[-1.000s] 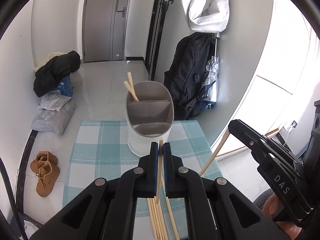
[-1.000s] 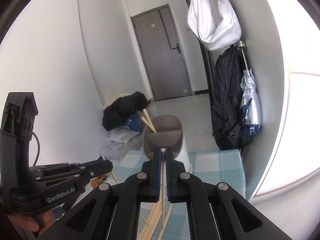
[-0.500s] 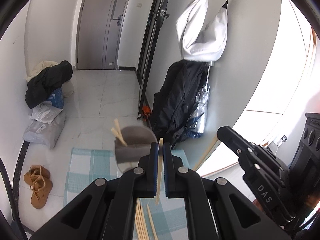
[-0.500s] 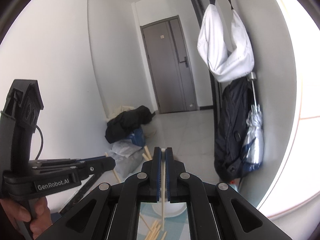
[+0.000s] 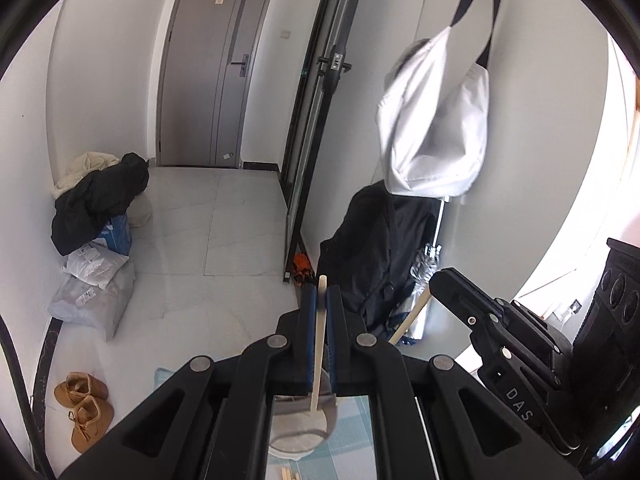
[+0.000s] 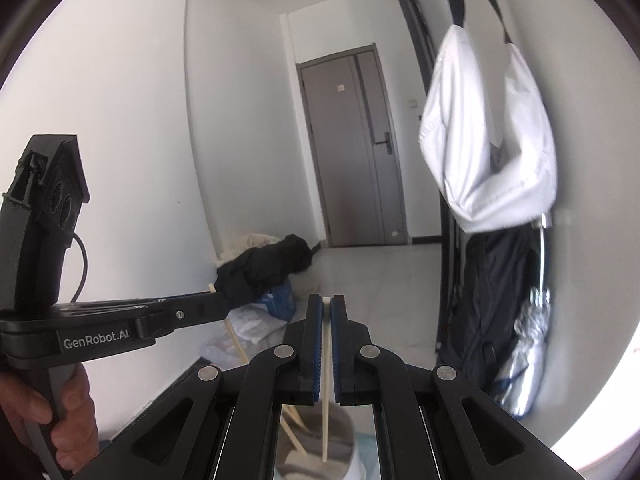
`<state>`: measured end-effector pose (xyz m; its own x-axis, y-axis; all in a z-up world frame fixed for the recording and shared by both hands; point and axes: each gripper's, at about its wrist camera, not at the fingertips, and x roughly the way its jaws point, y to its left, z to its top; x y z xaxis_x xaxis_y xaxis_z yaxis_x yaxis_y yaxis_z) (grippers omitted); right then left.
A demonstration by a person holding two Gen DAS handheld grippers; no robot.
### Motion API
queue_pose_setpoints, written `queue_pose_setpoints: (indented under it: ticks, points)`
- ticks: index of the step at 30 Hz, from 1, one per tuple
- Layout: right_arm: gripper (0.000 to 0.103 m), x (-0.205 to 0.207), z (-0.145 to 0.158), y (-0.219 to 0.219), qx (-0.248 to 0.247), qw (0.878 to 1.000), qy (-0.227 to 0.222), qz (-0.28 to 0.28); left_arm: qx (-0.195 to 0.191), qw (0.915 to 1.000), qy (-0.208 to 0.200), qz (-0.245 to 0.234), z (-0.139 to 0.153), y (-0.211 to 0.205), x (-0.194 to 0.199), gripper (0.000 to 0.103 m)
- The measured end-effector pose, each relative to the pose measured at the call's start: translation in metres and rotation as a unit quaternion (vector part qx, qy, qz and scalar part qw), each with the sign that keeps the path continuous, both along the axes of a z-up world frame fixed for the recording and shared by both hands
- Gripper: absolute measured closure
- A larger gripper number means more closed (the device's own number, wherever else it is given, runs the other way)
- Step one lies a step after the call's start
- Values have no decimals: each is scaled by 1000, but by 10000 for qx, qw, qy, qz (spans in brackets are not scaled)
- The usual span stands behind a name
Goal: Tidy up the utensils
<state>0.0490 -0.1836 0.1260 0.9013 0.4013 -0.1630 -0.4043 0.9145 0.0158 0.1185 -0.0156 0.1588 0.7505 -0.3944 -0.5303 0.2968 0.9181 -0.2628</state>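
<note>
Surface: from my feed I see a table under a blue-and-white checked cloth [image 5: 354, 432], only small patches showing between the gripper frames.
Holder: a grey-and-white utensil holder [image 5: 300, 428] stands on the cloth; in the right wrist view its white wall [image 6: 354, 452] shows beside a strip of cloth.
Loose sticks: pale wooden chopstick ends [image 5: 289, 474] lie on the cloth at the bottom edge of the left wrist view; I can't count them.
Floor: pale tiles [image 5: 240, 216] beyond the table, carrying brown boots [image 5: 86, 408], white plastic bags [image 5: 94, 292] and, I think, a heap of dark clothing [image 5: 98, 200].
</note>
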Motion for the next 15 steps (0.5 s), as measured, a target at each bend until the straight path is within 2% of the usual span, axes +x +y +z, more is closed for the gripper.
queue_pose_setpoints:
  ticks: [8,15]
  points:
    - [100,52,-17,22,-342,9991,157,202,-98,9996,205,143,-20,11,32,102]
    - [100,72,-47,23,-499,9977,364,290,-162,9988,407,229,-45,16,54,102]
